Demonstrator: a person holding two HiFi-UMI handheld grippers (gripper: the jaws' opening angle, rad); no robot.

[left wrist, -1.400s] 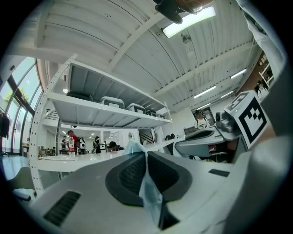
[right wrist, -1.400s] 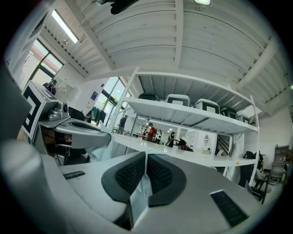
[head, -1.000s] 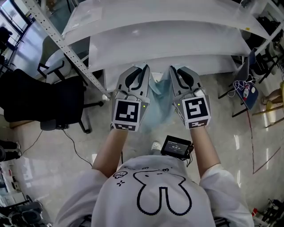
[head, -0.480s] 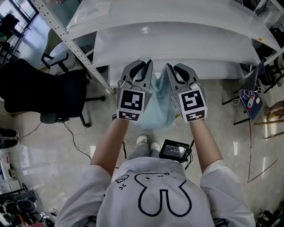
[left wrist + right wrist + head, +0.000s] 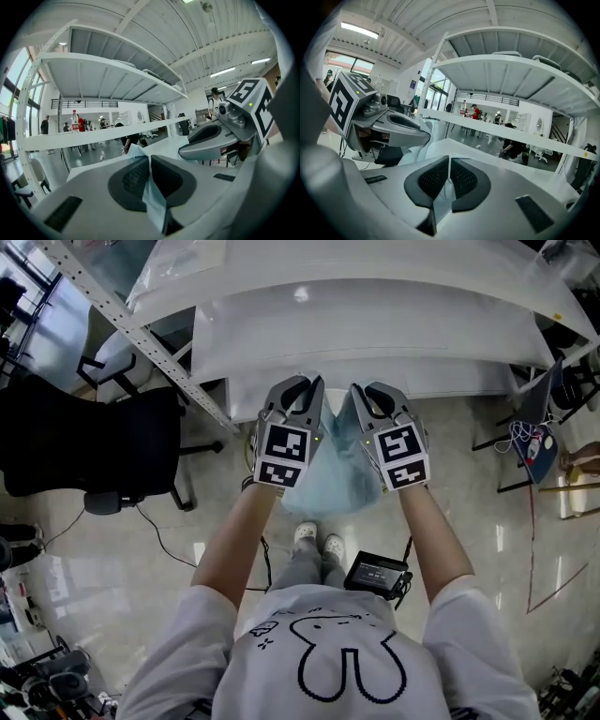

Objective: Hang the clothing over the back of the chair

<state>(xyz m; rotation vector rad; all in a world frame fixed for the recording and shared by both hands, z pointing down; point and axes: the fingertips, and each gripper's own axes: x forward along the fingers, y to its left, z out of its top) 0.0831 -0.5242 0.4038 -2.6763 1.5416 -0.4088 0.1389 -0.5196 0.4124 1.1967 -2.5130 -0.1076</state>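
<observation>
Your left gripper point(image 5: 300, 388) and right gripper point(image 5: 367, 392) are each clamped on the upper edge of the pale blue garment point(image 5: 349, 479), which sags between and below them, probably light, limp and slippery, so grip well in from the hem

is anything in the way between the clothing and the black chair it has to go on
Possibly. In the head view the rack's perforated metal post slants down between the blue clothing and the black chair at left, its foot close beside the left gripper. Nothing else visible stands between them.
</observation>
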